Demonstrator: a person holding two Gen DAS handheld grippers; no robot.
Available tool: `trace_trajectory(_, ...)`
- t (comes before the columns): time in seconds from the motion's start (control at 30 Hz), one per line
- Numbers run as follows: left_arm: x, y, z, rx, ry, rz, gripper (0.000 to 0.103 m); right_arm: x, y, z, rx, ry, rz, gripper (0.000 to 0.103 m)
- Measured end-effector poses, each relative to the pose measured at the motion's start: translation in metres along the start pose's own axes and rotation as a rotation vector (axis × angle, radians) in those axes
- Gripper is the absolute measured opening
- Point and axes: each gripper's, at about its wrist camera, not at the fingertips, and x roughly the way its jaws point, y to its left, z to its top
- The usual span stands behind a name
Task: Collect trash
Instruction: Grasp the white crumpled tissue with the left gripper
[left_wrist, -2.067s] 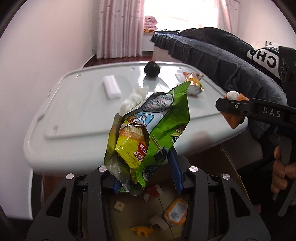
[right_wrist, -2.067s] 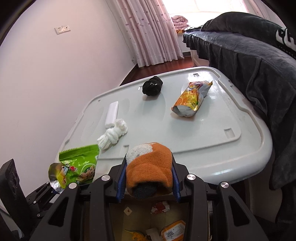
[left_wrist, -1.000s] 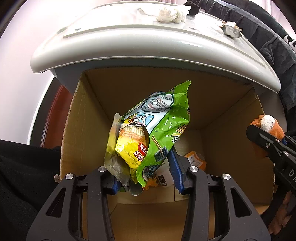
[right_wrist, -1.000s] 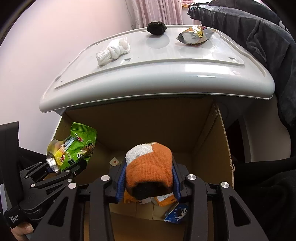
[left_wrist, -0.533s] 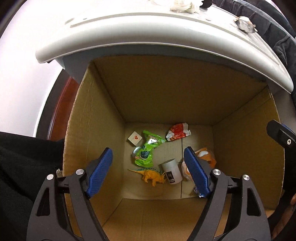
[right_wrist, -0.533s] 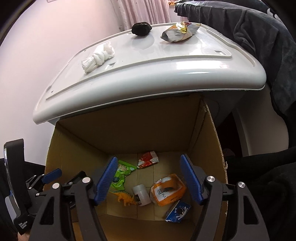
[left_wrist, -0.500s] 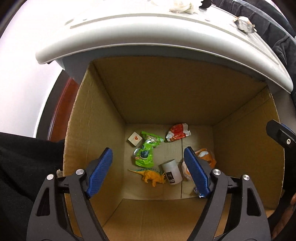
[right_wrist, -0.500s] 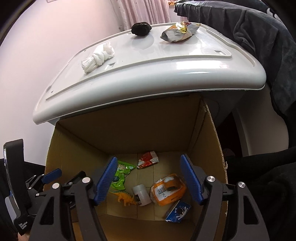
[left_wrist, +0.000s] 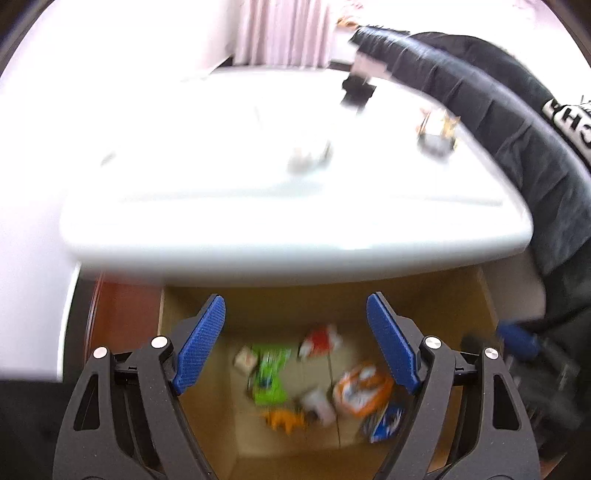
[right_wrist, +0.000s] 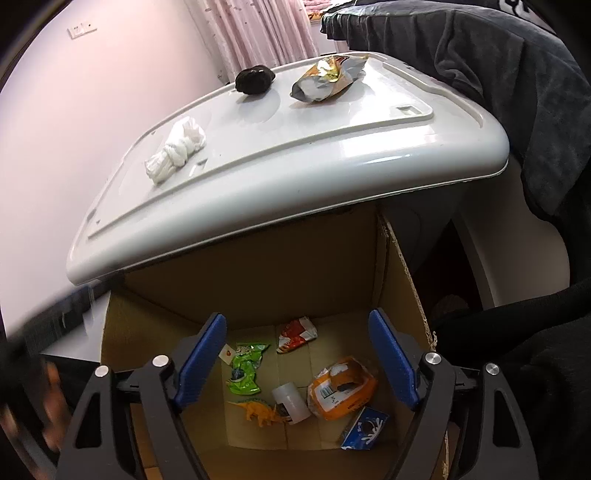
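pale pink wall (right_wrist: 110, 122) and pink curtains (right_wrist: 258, 29) behind, dark blanket (right_wrist: 480, 74) draped along the right. below that, a white plastic lid (right_wrist: 332, 155) serving as the work surface, overhanging an open cardboard box (right_wrist: 399, 280) on the floor. inside the box, already collected: orange wrapper (right_wrist: 341, 387), green snack bag (right_wrist: 245, 367), red-and-white packet (right_wrist: 295, 334), blue packet (right_wrist: 365, 428), white cup (right_wrist: 291, 400), small yellow dinosaur (right_wrist: 258, 408). still on the lid, from nearest to farthest in the right wrist view: knotted white tissue (right_wrist: 177, 149) toward the left edge, crumpled silver-and-orange chip bag (right_wrist: 327, 83) toward the right, black wad (right_wrist: 255, 79) between and behind them. right gripper (right_wrist: 295, 358) hanging over the box mouth, jaws opening, nothing between the blue pads. left gripper (left_wrist: 295, 347) also spread wide and empty, its view smeared by motion (lid items there only blurs). judging by layout: drop-off done for both, three pieces of trash left up top. all three lying up and forward of the jaws, beyond the lid's near edge. tissue's long axis running diagonally, near-left to far-right; chip bag's running much the same way. tissue sitting on the left hand's side, chip bag on the right hand's side, so likely a natural split; black wad roughly between, nearer neither by much.
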Motion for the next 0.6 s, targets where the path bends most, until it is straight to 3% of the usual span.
trace_trajectory(0.17,0.024,-0.011,0.061,0.112,-0.051,-0.041,0.077,-0.001,0.000,0.001,0.013,0.001,0.016,0.080)
trace_trajectory(0.3,0.053,-0.017,0.087,0.151,-0.045,-0.043,0.077,0.001,-0.004,0.000,0.029,0.017,0.023,0.081)
trace_trajectory(0.37,0.065,-0.017,0.096,0.148,-0.032,-0.054,0.077,0.002,-0.006,0.000,0.040,0.027,0.030,0.081)
trace_trajectory(0.6,0.101,-0.025,0.107,0.163,-0.004,0.016,0.077,0.003,-0.005,-0.001,0.040,0.038,0.043,0.081)
